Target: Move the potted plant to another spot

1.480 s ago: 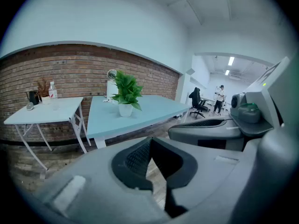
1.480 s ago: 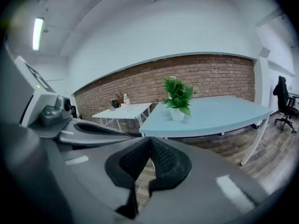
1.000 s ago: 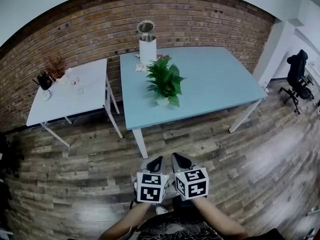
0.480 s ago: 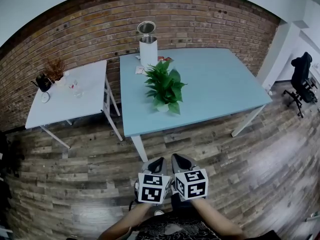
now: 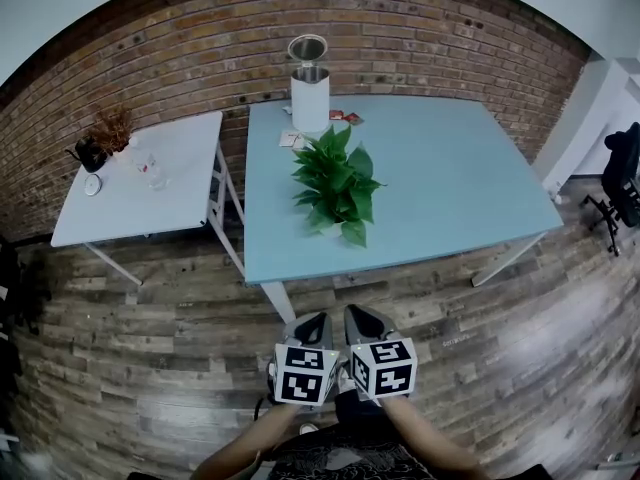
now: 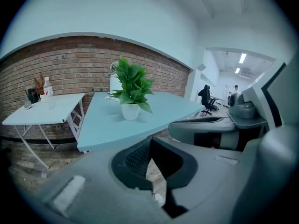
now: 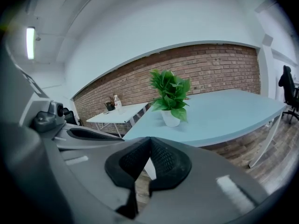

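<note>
The potted plant (image 5: 337,186), green leaves in a small white pot, stands near the front left of the light blue table (image 5: 450,188). It also shows ahead in the left gripper view as the plant (image 6: 131,85) and in the right gripper view as the plant (image 7: 171,93). My left gripper (image 5: 312,325) and right gripper (image 5: 362,320) are held side by side over the wooden floor, well short of the table's front edge. Both point toward the plant. The left gripper (image 6: 150,141) and right gripper (image 7: 149,140) each have their tips together with nothing between them.
A tall white cylinder with an open lid (image 5: 310,88) and small items stand at the blue table's back edge. A white side table (image 5: 140,193) to the left carries a dark kettle (image 5: 89,155) and dried flowers. A black office chair (image 5: 625,173) is at far right. A brick wall runs behind.
The tables and plant have drawn nearer and lower in the head view as I moved toward them. Both grippers keep their place side by side and stay shut.
</note>
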The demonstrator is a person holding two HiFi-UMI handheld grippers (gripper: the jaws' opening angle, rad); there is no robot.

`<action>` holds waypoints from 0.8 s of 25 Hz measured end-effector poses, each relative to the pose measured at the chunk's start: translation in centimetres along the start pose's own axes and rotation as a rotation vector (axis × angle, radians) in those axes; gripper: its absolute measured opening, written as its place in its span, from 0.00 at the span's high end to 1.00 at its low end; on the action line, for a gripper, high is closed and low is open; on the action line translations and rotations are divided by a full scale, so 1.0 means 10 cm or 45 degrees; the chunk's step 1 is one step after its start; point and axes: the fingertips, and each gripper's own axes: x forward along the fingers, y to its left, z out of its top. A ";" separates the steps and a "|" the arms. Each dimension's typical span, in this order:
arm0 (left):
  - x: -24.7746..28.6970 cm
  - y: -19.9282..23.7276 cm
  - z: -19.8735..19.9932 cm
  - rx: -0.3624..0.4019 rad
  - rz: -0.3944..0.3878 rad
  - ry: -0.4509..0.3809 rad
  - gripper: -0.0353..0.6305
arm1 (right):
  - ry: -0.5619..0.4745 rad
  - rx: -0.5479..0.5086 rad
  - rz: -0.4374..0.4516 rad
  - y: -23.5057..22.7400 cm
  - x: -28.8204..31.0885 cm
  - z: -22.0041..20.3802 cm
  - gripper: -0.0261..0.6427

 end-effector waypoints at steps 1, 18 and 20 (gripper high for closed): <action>0.04 0.02 0.02 0.002 0.012 0.004 0.95 | 0.001 0.002 0.006 -0.04 0.04 0.02 0.95; 0.70 0.18 0.40 -0.025 0.173 0.029 0.95 | 0.005 -0.023 0.092 -0.62 0.62 0.37 0.94; 0.75 0.22 0.42 -0.036 0.200 0.033 0.95 | 0.005 -0.039 0.110 -0.65 0.69 0.41 0.92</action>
